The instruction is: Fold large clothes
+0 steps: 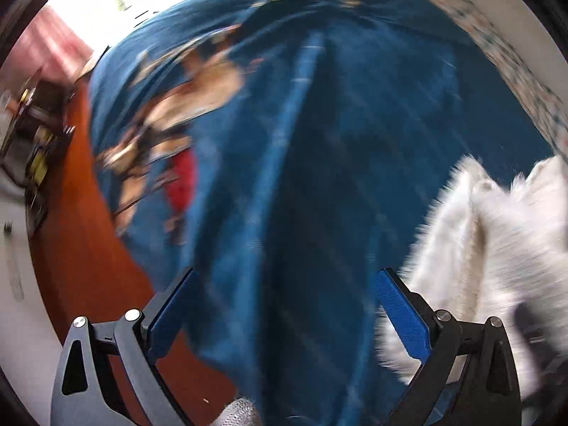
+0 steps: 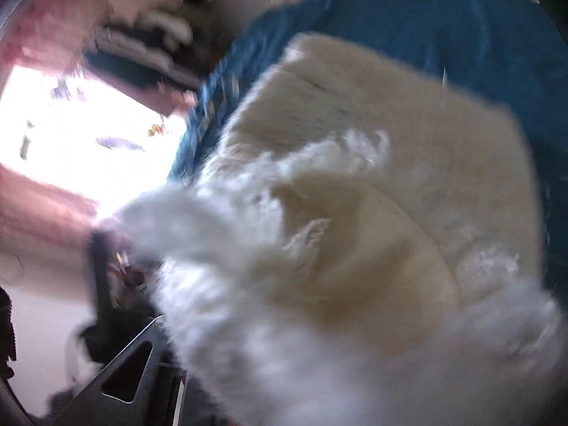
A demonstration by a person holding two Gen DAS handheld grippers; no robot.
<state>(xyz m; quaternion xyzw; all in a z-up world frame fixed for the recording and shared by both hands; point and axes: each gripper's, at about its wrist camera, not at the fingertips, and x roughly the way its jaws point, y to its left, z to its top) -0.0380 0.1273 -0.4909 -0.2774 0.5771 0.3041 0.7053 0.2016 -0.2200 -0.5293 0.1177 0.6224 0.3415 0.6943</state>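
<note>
A fluffy white-and-cream garment point(image 2: 355, 213) fills most of the right wrist view, bunched up close to the lens and lying over a blue patterned bedspread point(image 2: 461, 28). It hides my right gripper's fingertips; only the left arm of the frame point(image 2: 135, 365) shows. In the left wrist view my left gripper point(image 1: 284, 305) is open and empty above the blue bedspread point(image 1: 319, 142). The white garment point(image 1: 479, 248) lies to its right, touching the right finger point(image 1: 401, 312). Both views are motion-blurred.
An orange-brown floor point(image 1: 81, 241) runs along the left of the bed. Dark furniture with clutter point(image 1: 35, 135) stands at the far left. A bright window point(image 2: 71, 135) and stacked clothes point(image 2: 142, 49) show beyond the bed. A floral sheet point(image 1: 514, 64) edges the bedspread.
</note>
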